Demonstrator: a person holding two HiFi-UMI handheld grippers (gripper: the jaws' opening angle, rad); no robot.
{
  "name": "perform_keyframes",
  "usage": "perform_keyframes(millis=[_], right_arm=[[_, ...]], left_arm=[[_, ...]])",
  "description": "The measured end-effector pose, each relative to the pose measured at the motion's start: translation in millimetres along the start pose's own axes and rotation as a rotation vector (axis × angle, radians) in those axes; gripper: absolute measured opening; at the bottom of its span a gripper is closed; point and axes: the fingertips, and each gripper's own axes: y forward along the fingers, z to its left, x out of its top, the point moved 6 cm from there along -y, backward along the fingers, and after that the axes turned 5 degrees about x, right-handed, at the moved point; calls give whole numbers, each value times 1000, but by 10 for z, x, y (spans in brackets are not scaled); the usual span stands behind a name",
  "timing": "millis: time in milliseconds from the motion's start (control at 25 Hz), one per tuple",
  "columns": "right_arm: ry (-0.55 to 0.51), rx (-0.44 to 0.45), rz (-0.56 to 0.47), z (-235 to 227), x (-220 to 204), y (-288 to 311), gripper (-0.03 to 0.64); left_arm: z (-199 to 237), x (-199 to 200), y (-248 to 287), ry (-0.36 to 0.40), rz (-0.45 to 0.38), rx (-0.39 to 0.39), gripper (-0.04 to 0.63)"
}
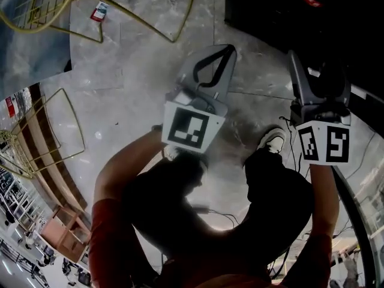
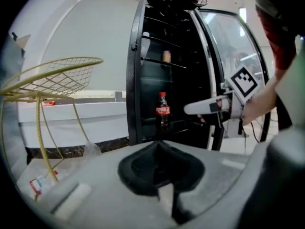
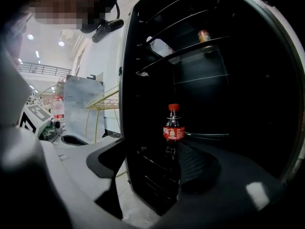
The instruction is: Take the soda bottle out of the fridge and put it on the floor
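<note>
The soda bottle [image 3: 174, 128] stands upright, red cap up, on a lower shelf of the open fridge [image 3: 228, 109]. The right gripper [image 3: 152, 151] gapes wide and empty before it; the left gripper [image 2: 159, 144] is closed, empty.

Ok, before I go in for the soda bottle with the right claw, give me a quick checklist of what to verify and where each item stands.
1. Fridge door open: ok, it is swung wide.
2. Soda bottle upright on its shelf: ok, red cap on.
3. Right claw open: ok, jaws apart with nothing between the pads. The bottle lines up with the gap but stands farther ahead.
4. Left claw out of the way: ok, jaws together, empty, outside the fridge.
5. Room around the bottle on its shelf: cannot tell, the interior is too dark.
</note>
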Motion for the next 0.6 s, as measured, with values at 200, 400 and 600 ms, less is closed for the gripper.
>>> perform_keyframes(millis=[200,400,600], right_arm=[[-34,-58,-93,-210,-52,135,325],[-52,-48,-72,-133,-123,169,325],[-54,-9,-38,10,-174,151,325]], left_arm=[[69,-135,267,-28,-51,13,0],[64,-136,232,-28,-119,-41,0],[34,-123,173,-48,-161,-93,0]])
